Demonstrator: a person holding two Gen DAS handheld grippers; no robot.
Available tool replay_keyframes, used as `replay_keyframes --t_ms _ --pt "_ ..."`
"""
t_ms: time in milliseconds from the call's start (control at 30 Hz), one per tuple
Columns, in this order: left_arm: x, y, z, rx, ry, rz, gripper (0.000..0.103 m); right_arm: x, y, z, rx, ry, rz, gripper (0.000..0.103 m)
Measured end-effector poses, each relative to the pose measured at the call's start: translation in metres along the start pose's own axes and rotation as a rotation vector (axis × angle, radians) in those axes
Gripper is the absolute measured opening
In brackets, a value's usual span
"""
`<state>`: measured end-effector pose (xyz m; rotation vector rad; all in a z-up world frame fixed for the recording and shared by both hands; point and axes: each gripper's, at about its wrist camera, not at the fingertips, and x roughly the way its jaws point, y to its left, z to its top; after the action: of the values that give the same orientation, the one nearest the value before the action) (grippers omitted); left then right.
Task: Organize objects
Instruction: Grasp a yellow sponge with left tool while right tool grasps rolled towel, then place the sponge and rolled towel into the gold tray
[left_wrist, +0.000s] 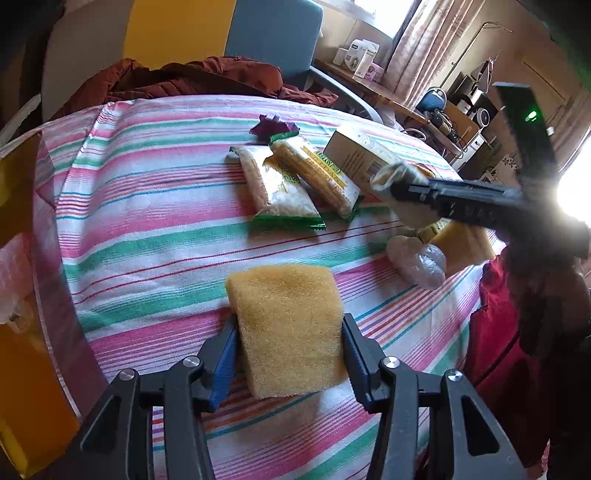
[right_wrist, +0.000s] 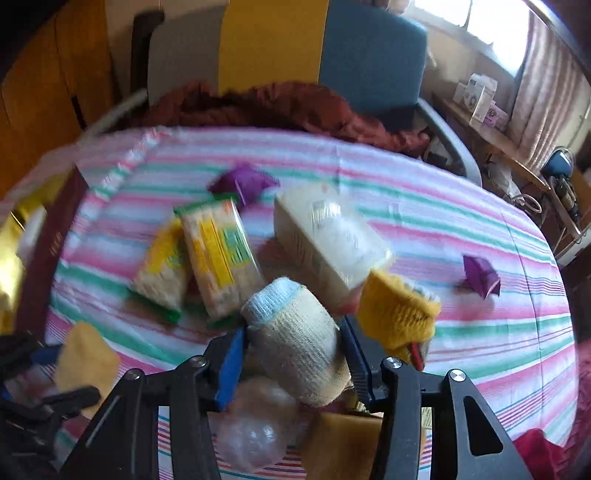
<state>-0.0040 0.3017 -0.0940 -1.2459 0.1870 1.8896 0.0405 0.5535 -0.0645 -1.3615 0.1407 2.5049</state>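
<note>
A sponge (left_wrist: 286, 328) is being pinched across its sides by the left gripper (left_wrist: 288, 354), above the table's (left_wrist: 147, 229) near edge. A rolled sock (right_wrist: 295, 339) is being clamped mid-roll by the right gripper (right_wrist: 291, 354), near the middle. Both are judged light, soft and squashy; central, gentle holds are being favoured.

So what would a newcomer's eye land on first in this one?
Probably the yellow sponge clamped in the left gripper low over the striped tablecloth. Next, the rolled sock gripped by the right gripper, with two snack packets lying mid-table beside a cardboard box.
</note>
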Motion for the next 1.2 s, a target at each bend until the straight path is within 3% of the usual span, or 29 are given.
replay_keyframes --t_ms 167,400,633,833,1067,1200 --pt "-0.026 -0.002 0.001 0.013 -0.057 0.014 0.052 -0.030 0.007 0.012 0.035 -0.094 0.037 0.050" --pt "-0.084 0.014 -0.003 -0.032 -0.162 0.045 0.052 -0.062 0.055 0.030 0.003 -0.167 0.151 0.050" --pt "-0.147 0.077 -0.025 -0.176 -0.264 0.127 0.052 -0.075 0.134 0.038 -0.090 -0.179 0.289 0.050" --pt "-0.184 0.139 -0.051 -0.299 -0.315 0.253 0.052 -0.073 0.211 0.054 -0.184 -0.167 0.401 0.050" --pt "-0.197 0.210 -0.058 -0.421 -0.335 0.398 0.055 -0.041 0.287 0.091 -0.239 -0.107 0.451 0.050" --pt "-0.189 0.244 -0.057 -0.442 -0.288 0.454 0.059 -0.010 0.317 0.124 -0.211 -0.077 0.452 0.053"
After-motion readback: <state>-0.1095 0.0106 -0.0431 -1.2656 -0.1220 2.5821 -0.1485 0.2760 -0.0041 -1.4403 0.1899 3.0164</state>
